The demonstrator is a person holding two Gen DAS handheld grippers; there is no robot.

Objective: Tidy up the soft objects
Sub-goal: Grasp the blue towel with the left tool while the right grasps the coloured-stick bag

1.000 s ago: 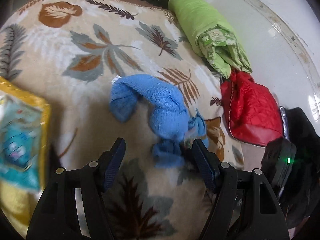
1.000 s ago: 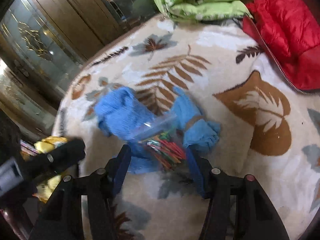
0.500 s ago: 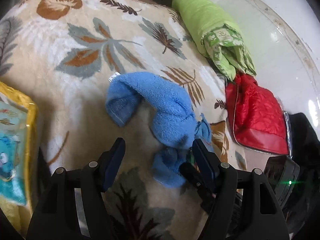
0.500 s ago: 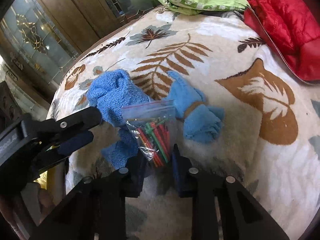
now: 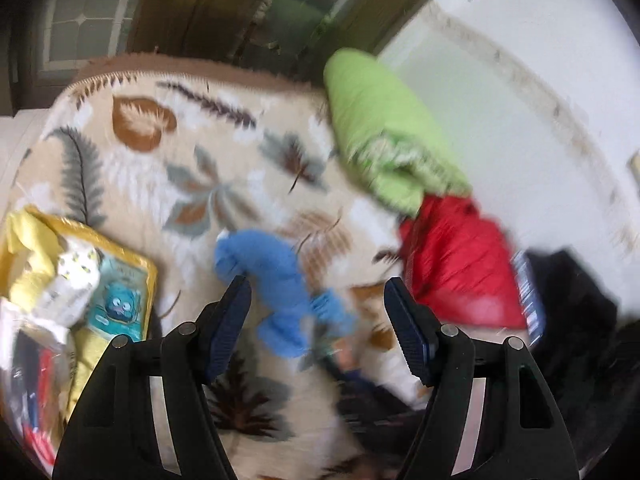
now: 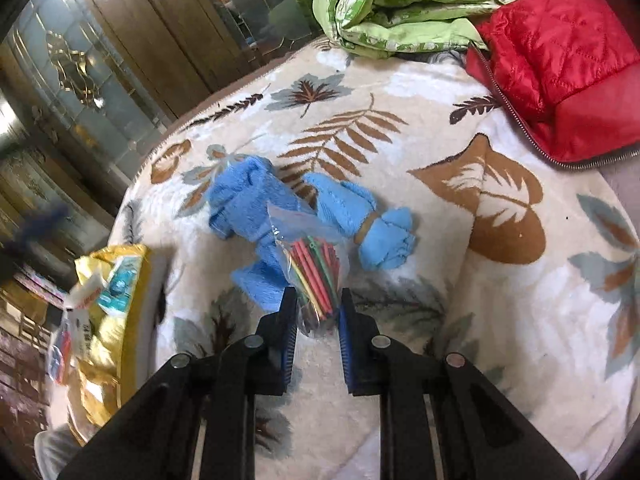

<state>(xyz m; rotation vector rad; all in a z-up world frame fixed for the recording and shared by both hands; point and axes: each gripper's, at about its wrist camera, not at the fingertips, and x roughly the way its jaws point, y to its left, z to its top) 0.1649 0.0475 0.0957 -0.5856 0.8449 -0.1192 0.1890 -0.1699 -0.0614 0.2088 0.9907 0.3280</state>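
A blue towel (image 6: 256,216) tied with a band lies on the leaf-patterned blanket (image 6: 460,280); it also shows in the blurred left wrist view (image 5: 276,280). My right gripper (image 6: 318,312) is shut on a clear bag of coloured sticks (image 6: 316,272), held just above the towel's near end. My left gripper (image 5: 318,312) is open and empty, raised above the blanket, with the towel seen between its fingers.
A folded green quilt (image 6: 400,8) and a red quilted jacket (image 6: 560,72) lie at the blanket's far right. A yellow package (image 6: 112,300) lies at the left edge; it also shows in the left wrist view (image 5: 100,280). Dark cabinets stand behind.
My right gripper closed on the bag of sticks and lifted it off the towel. My left gripper pulled back and up, away from the towel, still open.
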